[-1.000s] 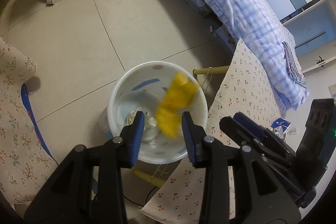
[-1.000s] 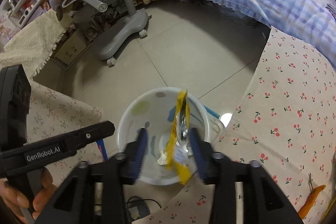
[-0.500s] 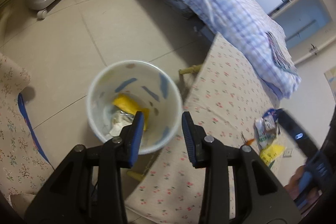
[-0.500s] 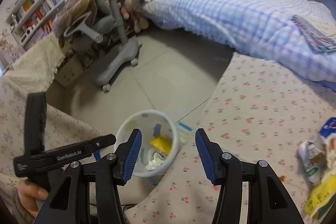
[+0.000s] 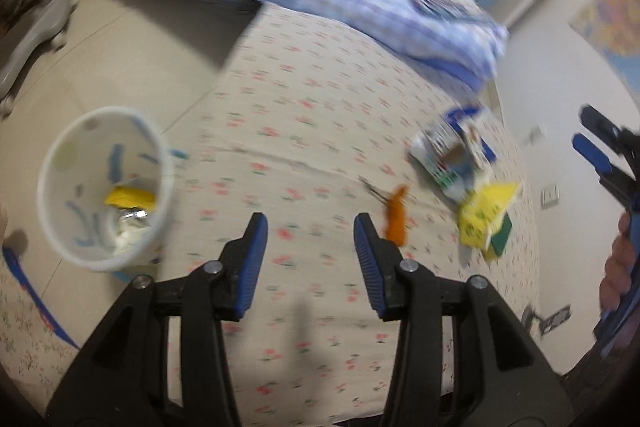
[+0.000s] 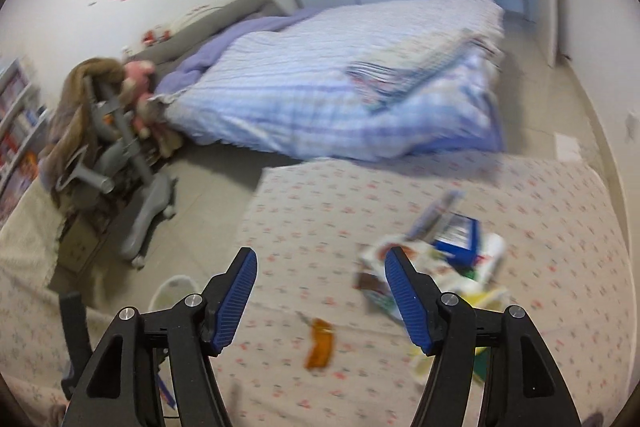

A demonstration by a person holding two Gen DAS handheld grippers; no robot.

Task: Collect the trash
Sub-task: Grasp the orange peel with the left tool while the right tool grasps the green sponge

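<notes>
A white trash bin (image 5: 105,187) stands on the floor left of the cloth-covered table (image 5: 312,115); its rim also shows in the right wrist view (image 6: 176,289). A yellow wrapper (image 5: 129,197) and crumpled paper lie inside it. On the table lie an orange wrapper (image 5: 396,217) (image 6: 319,345), a blue and white carton (image 5: 452,155) (image 6: 444,247) and a yellow packet (image 5: 486,211). My left gripper (image 5: 307,247) is open and empty above the table. My right gripper (image 6: 320,297) is open and empty above the table, near the orange wrapper.
A bed with a blue checked quilt (image 6: 340,87) stands behind the table. A grey chair base (image 6: 148,211) stands on the tiled floor at the left. A second cloth-covered surface (image 5: 24,315) lies beside the bin.
The yellow wrapper fell into the bin. Both grippers swung away from the bin to the right, over the table, and the trash pile came into view.
</notes>
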